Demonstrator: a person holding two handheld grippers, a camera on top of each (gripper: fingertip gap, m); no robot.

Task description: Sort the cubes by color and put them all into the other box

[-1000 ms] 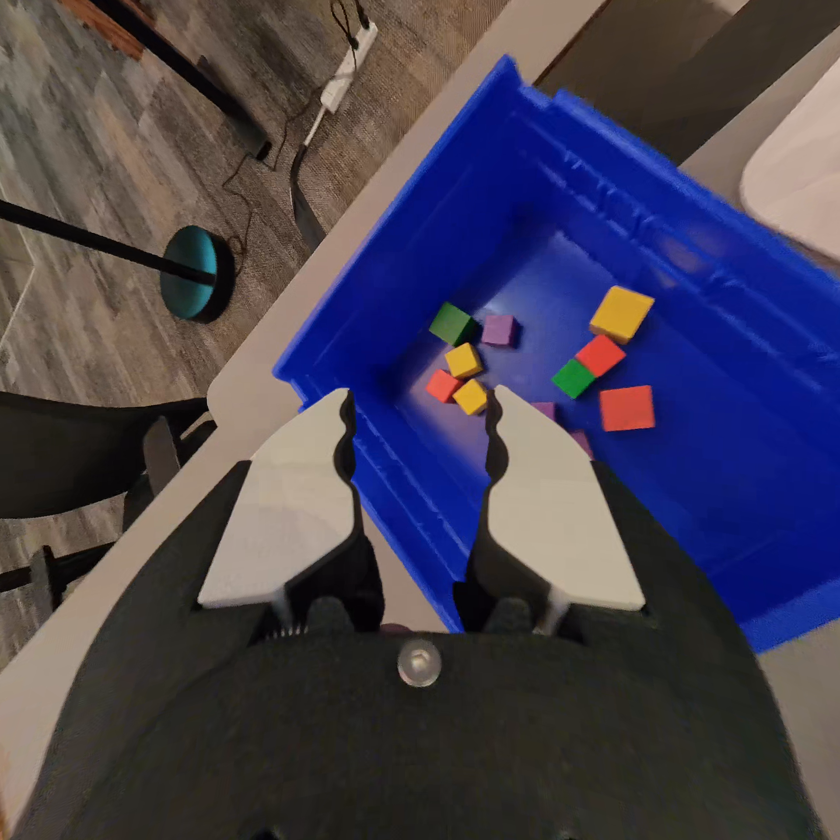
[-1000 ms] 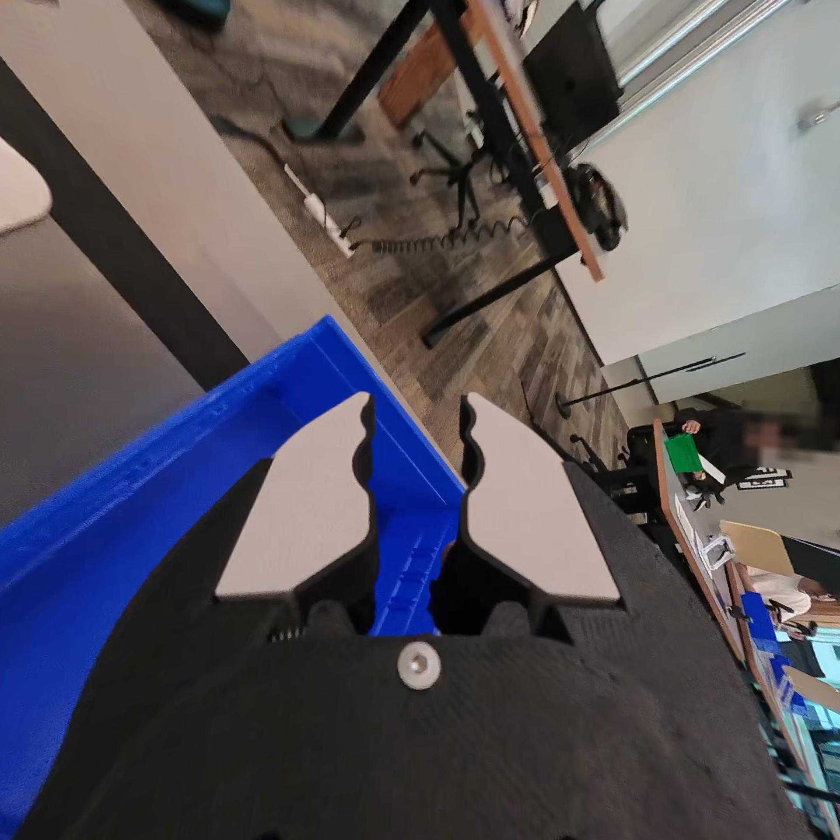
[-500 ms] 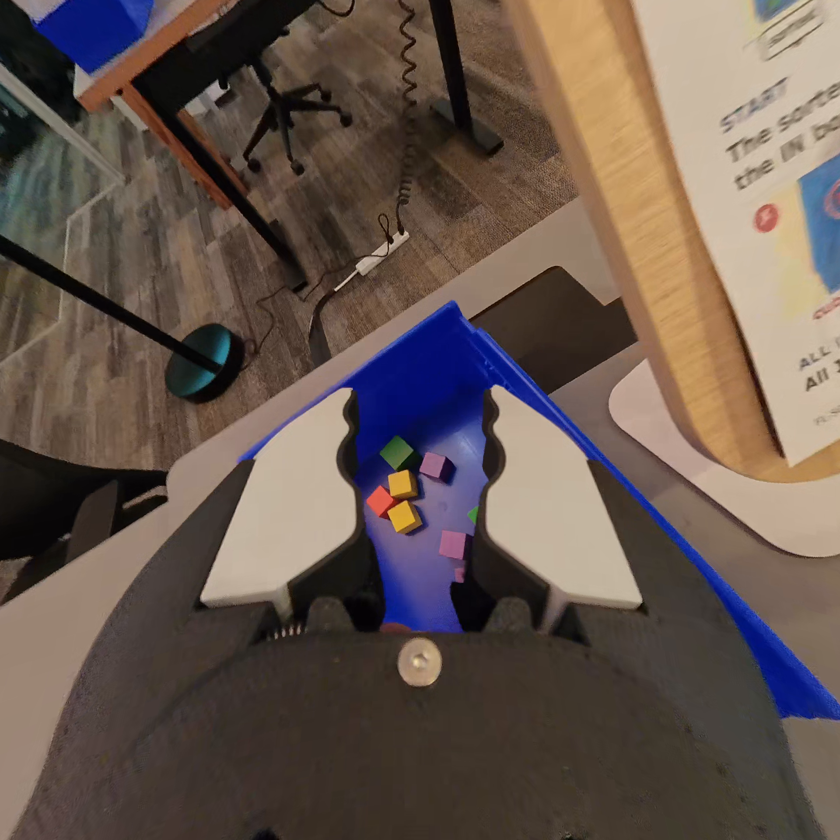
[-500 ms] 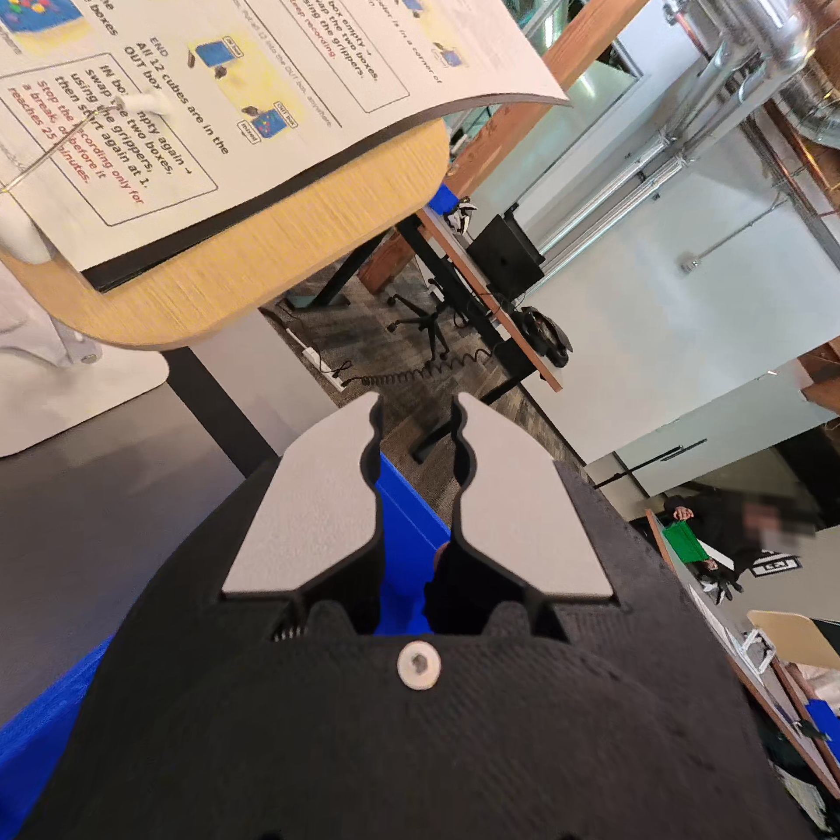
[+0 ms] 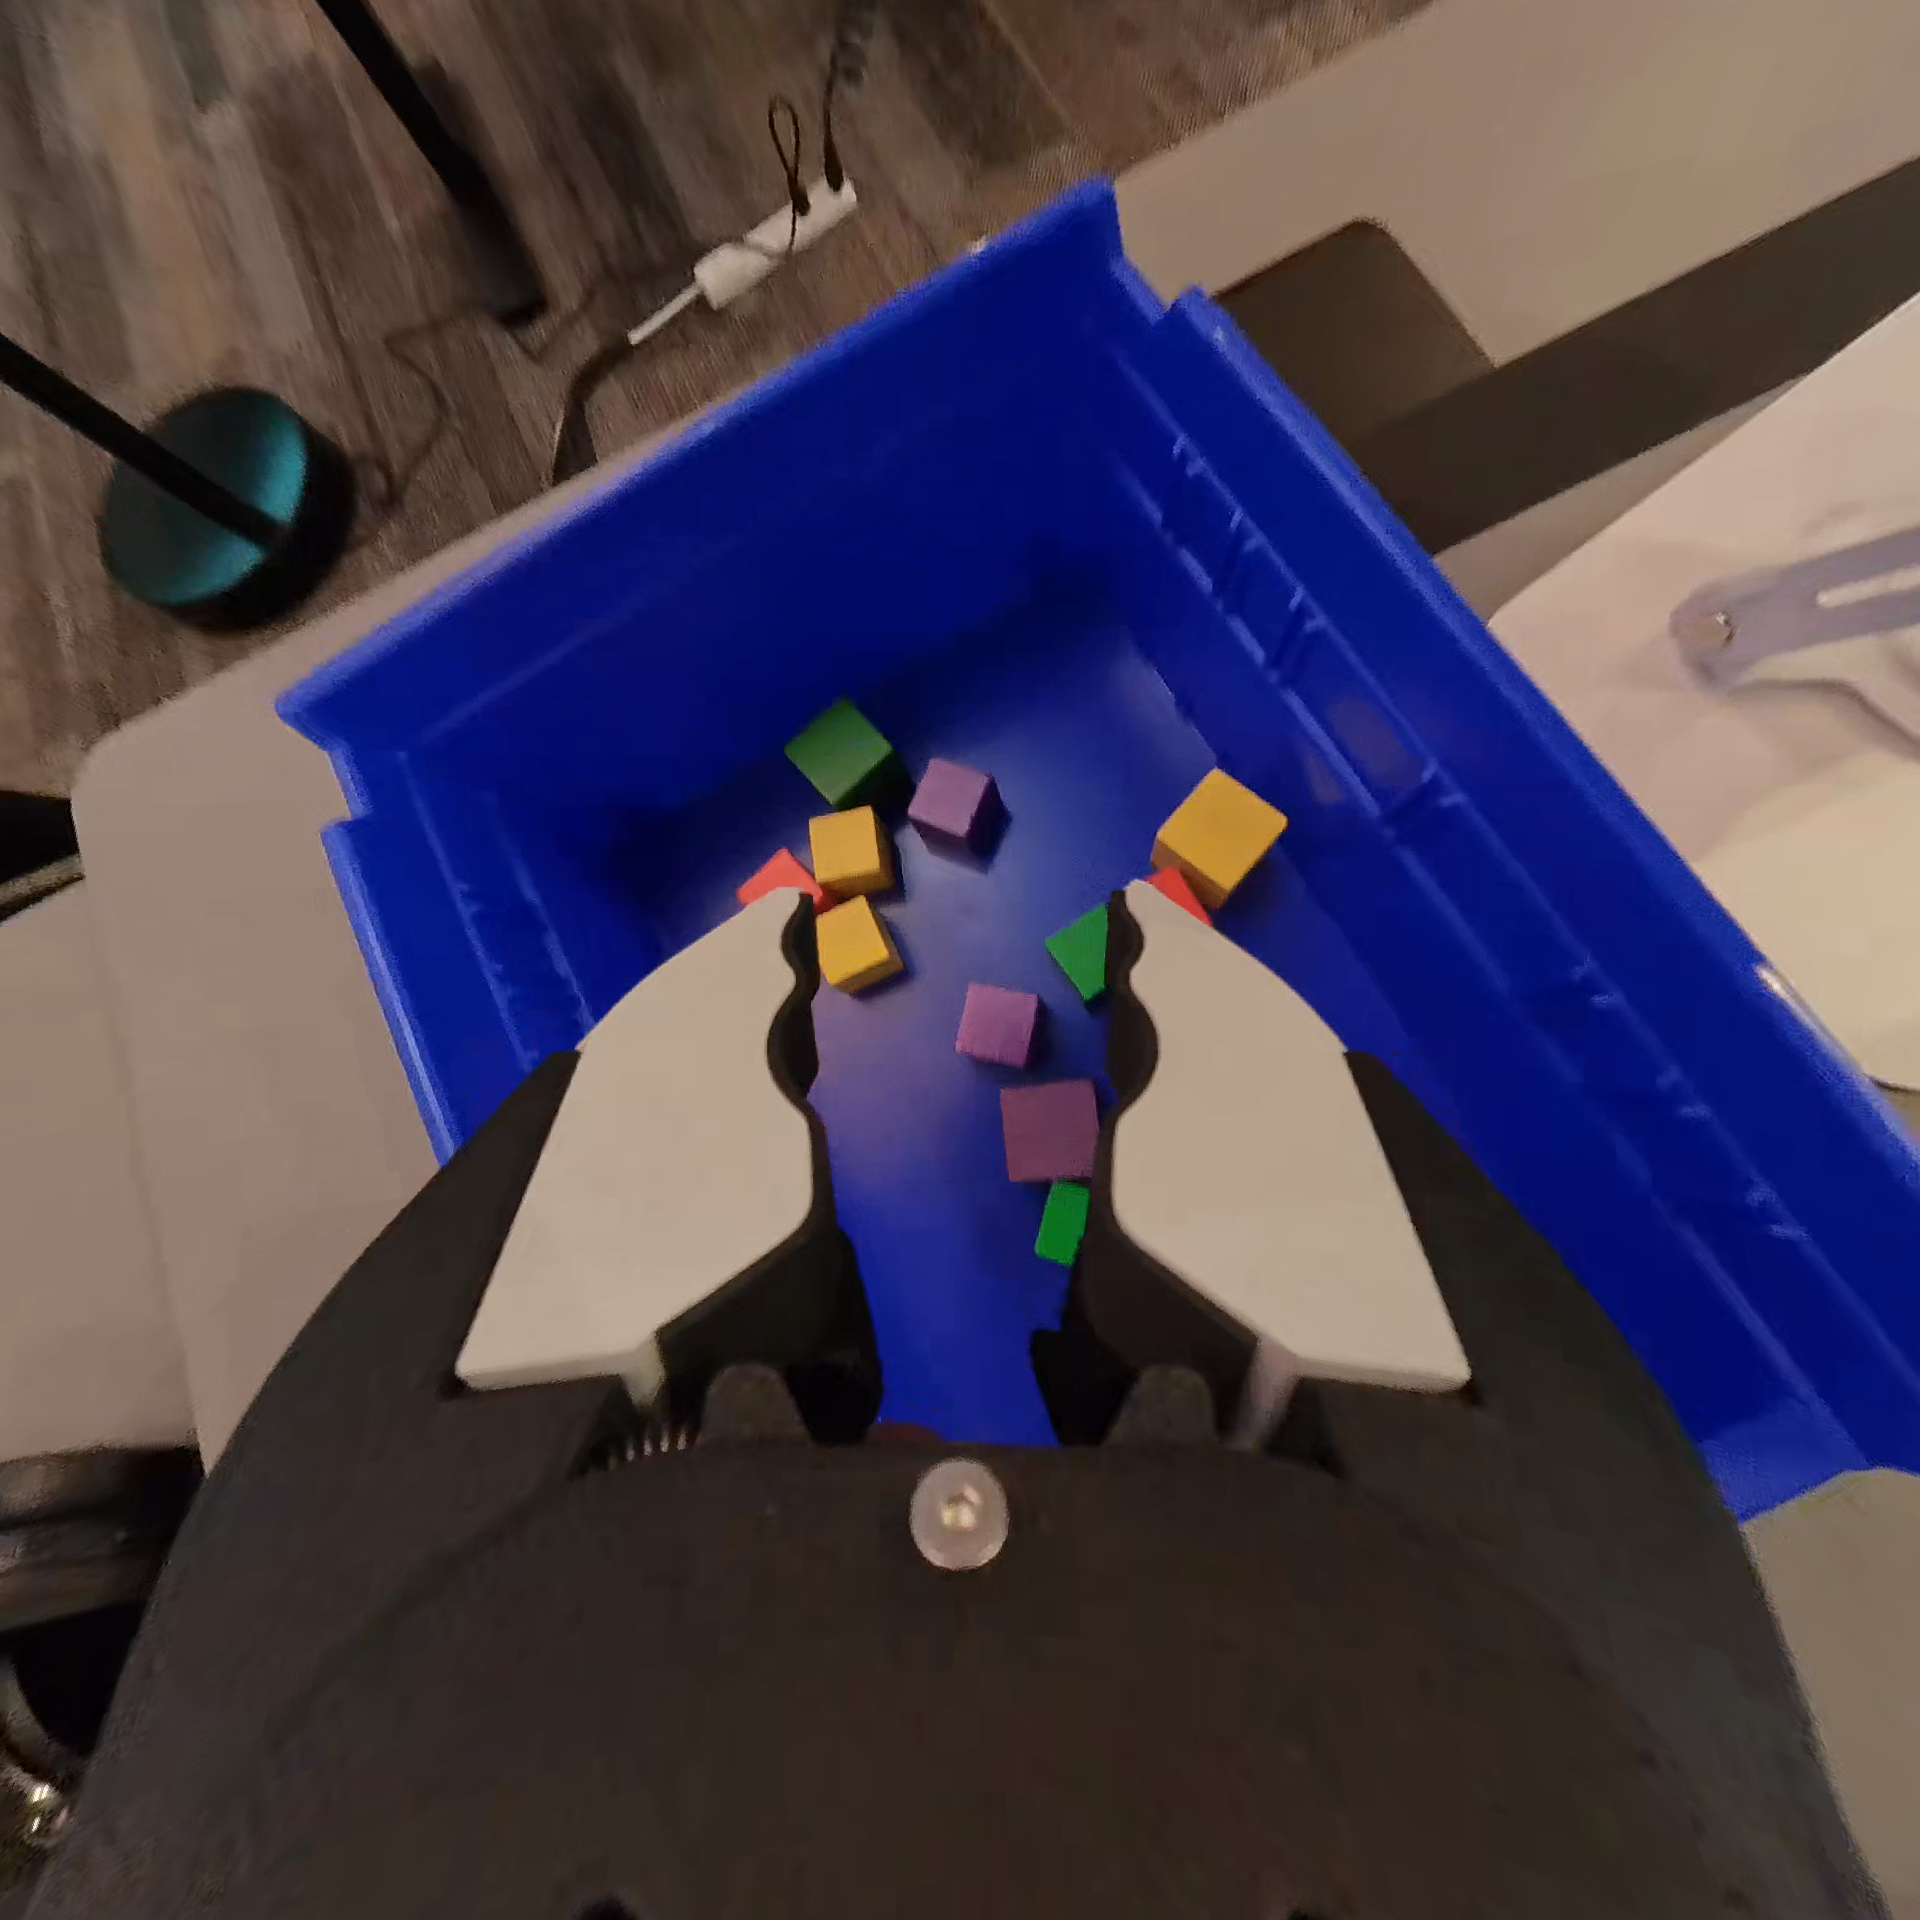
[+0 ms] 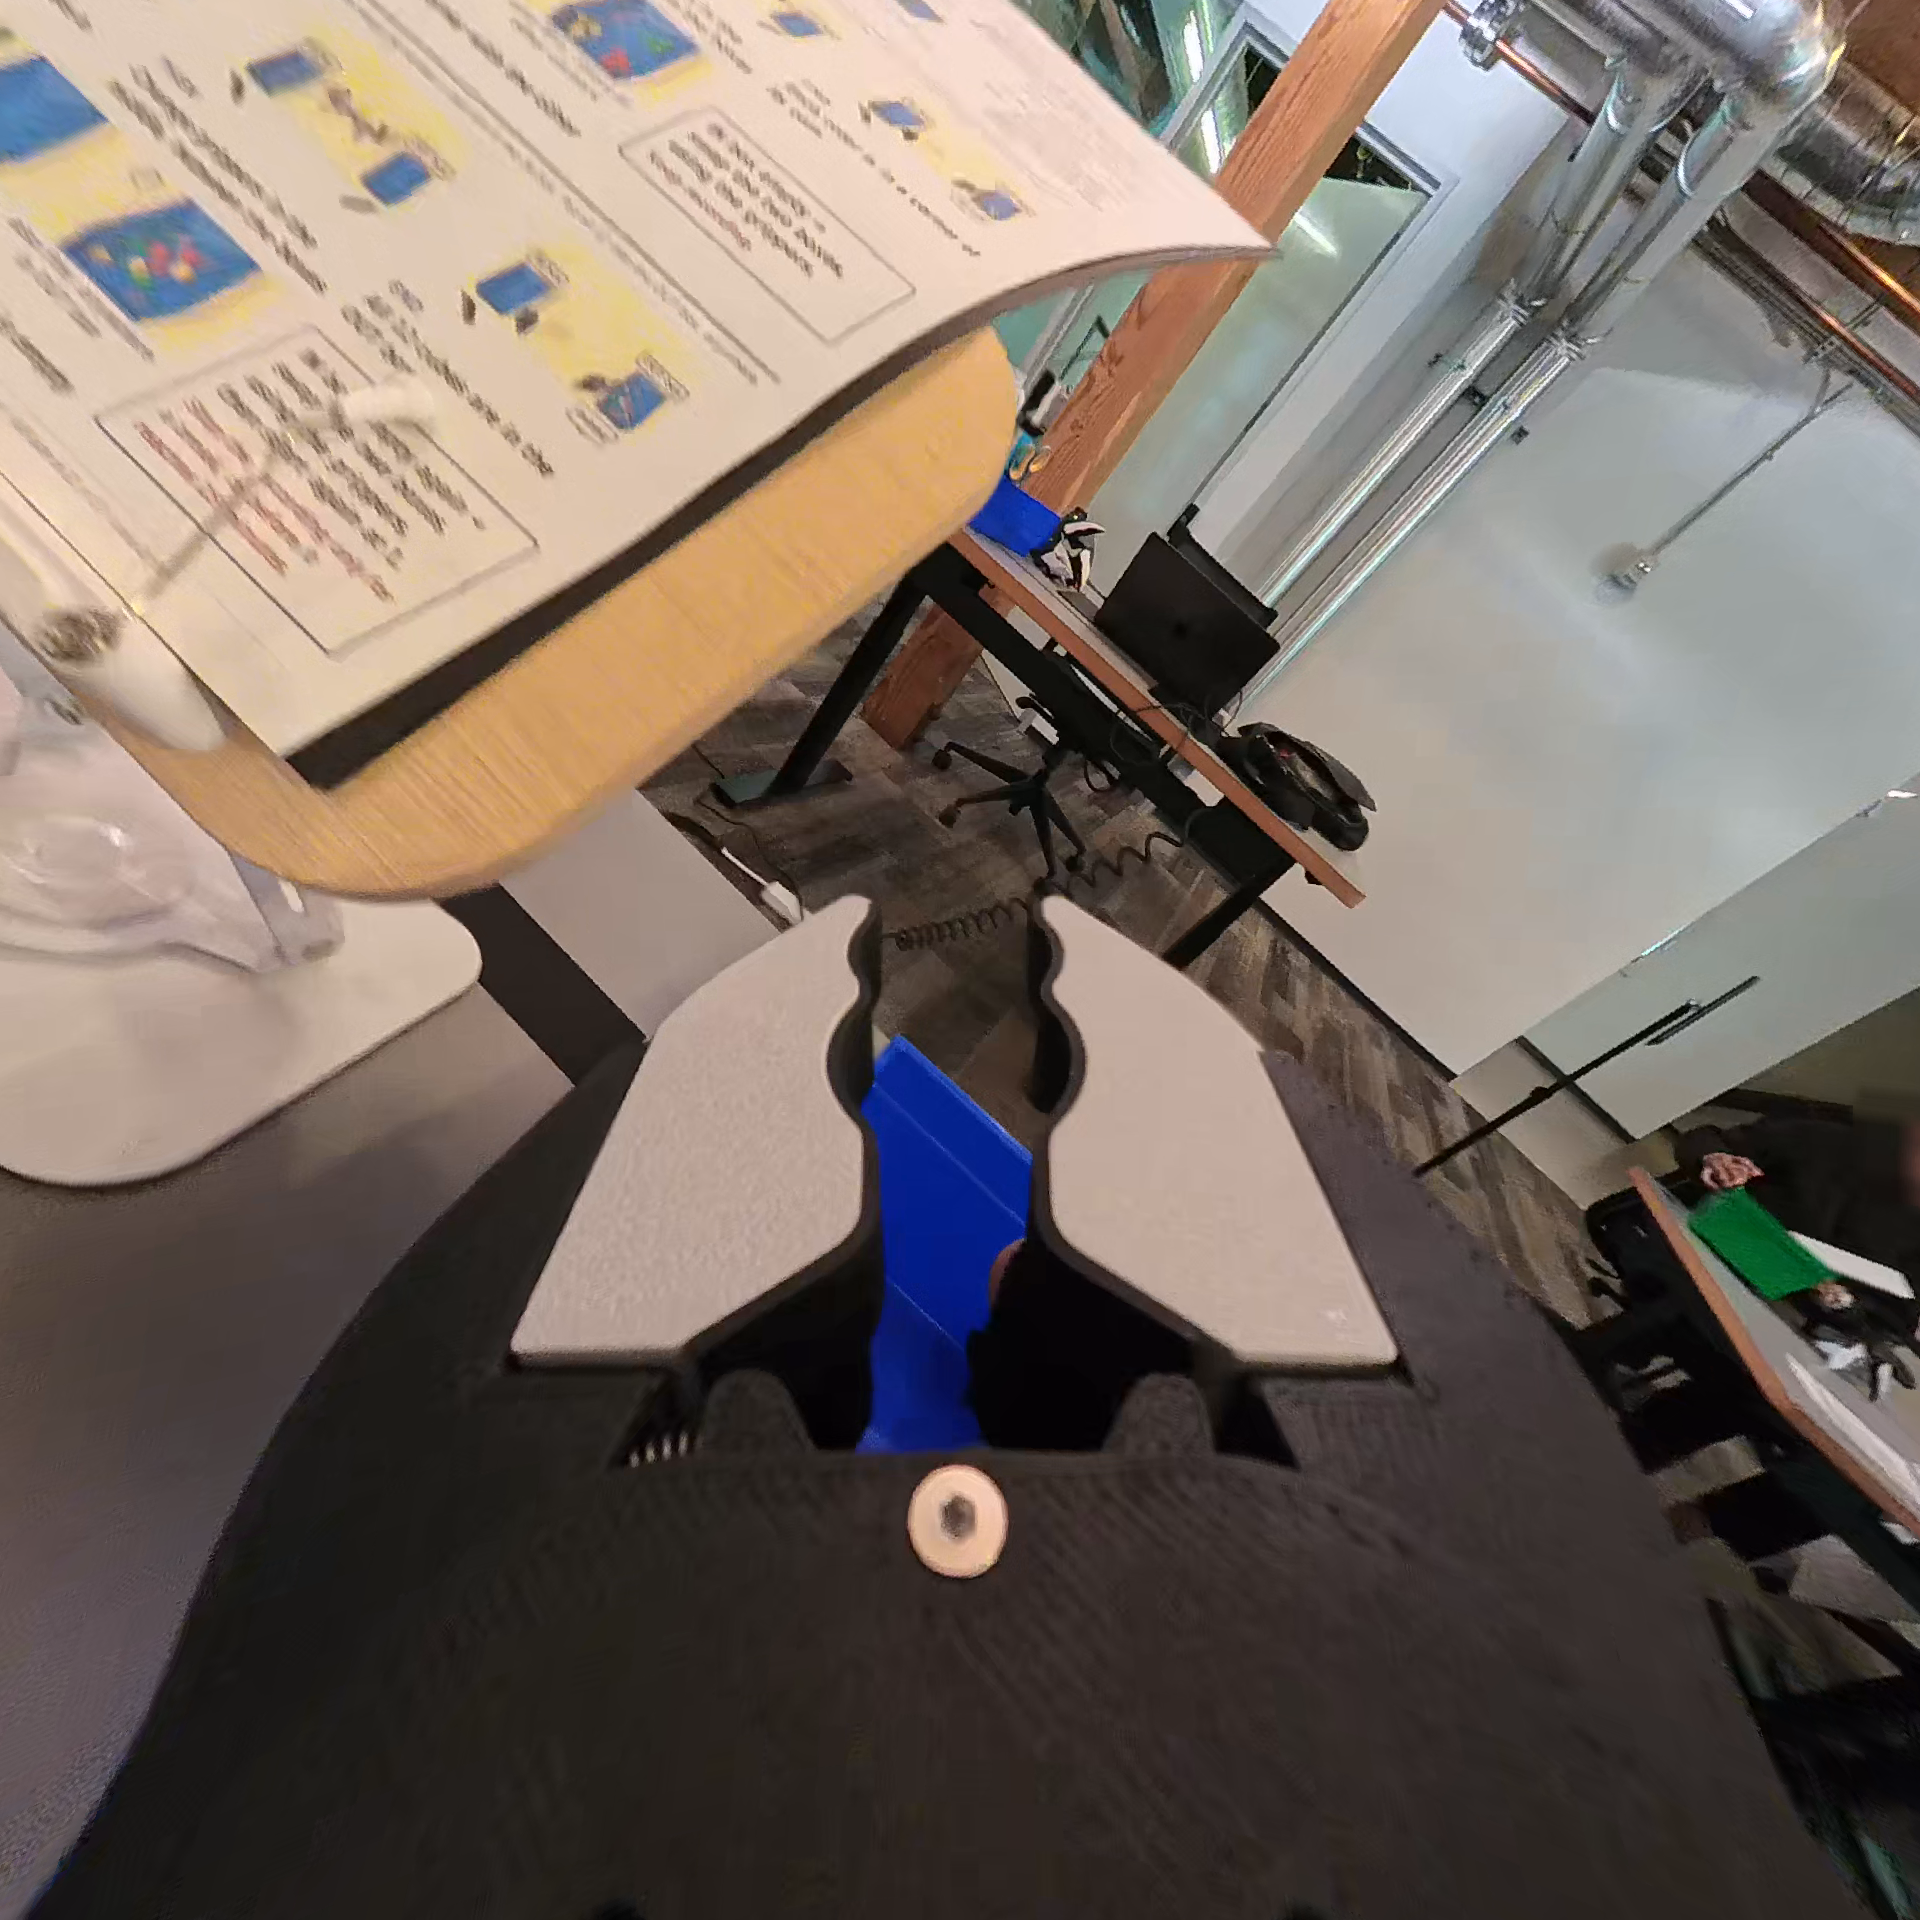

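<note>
1. The blue box [image 5: 1299, 582] sits on a pale grey bench [image 5: 239, 1039], its long axis running from lower right to upper left in the left wrist view, with one corner pointing up toward the floor. It is smooth moulded plastic with ribbed inner walls and a stepped rim.
2. The cubes lie loose on its floor, turned at mixed angles: a green cube [image 5: 840, 750] just beside a purple cube [image 5: 951, 798]; two yellow cubes [image 5: 852, 852] stacked close in line, with a red cube [image 5: 774, 878] against them; a larger yellow cube [image 5: 1218, 834] near the right wall; two more purple ones and two green ones partly hidden by a finger. They look matt, with sharp edges.
3. The left gripper [image 5: 956, 914] hangs above the box, its flat grey fingers [image 5: 665, 1143] spread wide with nothing between them.
4. The right gripper [image 6: 954, 914] points out over the floor, its fingers narrowly apart and pinching nothing; a blue box edge [image 6: 940, 1164] shows below them.
5. Beyond stand a wooden board [image 6: 665, 686] bearing a printed sheet [image 6: 436, 239], and a white power strip [image 5: 774, 249] on the grey carpet.
</note>
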